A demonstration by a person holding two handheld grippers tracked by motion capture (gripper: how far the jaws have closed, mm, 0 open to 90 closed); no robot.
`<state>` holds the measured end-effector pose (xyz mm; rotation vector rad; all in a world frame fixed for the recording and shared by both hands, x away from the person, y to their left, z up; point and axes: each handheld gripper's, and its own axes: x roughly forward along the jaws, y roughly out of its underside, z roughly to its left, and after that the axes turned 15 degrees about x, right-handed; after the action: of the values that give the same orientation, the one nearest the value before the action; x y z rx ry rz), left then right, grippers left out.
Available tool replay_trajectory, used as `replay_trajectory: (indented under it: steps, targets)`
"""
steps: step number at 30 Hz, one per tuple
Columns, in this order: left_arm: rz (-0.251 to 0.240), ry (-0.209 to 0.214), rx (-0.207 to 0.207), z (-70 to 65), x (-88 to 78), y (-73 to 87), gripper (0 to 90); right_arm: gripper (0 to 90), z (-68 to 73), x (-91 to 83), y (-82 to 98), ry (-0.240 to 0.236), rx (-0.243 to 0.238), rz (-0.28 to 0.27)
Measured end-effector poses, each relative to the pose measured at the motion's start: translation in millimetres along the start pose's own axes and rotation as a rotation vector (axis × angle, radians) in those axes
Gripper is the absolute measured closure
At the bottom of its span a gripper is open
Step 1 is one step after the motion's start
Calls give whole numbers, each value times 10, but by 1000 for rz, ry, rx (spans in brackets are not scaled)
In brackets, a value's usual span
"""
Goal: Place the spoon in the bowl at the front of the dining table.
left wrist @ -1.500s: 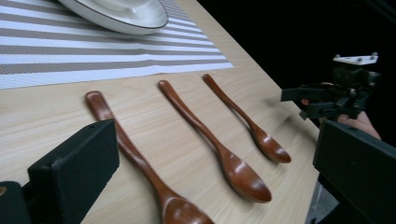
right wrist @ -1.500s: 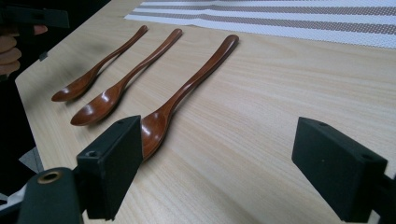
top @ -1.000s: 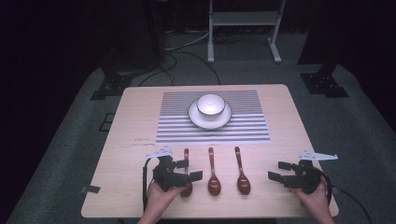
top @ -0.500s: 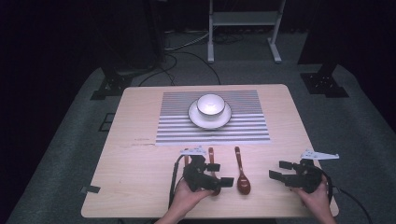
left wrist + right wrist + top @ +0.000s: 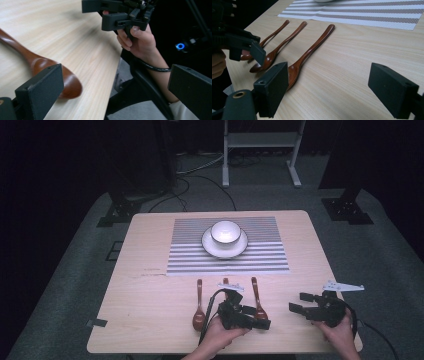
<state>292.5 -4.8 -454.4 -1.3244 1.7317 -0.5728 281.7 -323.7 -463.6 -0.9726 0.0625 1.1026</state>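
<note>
Spoons lie in a row at the counter's point(image 5: 150, 270) six o'clock edge, handles toward the bowl point(image 5: 224, 232). Left gripper point(image 5: 250, 317) hovers over the middle spoon point(image 5: 279, 48), fingers spread wide to straddle it; right gripper point(image 5: 300, 303) waits at four o'clock, fingers also apart and empty.

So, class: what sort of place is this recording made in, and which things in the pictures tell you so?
Probably a staged recording room or lab rather than a home: a lone wooden table on grey carpet with dark surroundings, cables trailing across the floor, and black stand bases beside the table.
</note>
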Motion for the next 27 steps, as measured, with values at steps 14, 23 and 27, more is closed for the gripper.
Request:
replay_trajectory:
  steps: [14, 23, 27]
  targets:
    - [57, 54, -35, 12, 274, 35, 0, 157, -19, -16, -13, -1, 7, -9]
    - [95, 54, -56, 29, 376, 126, 0, 157, -28, -19, -19, -3, 10, -12]
    - [108, 53, -88, 58, 394, 166, 11, 157, -22, -34, -27, -3, 12, -17]
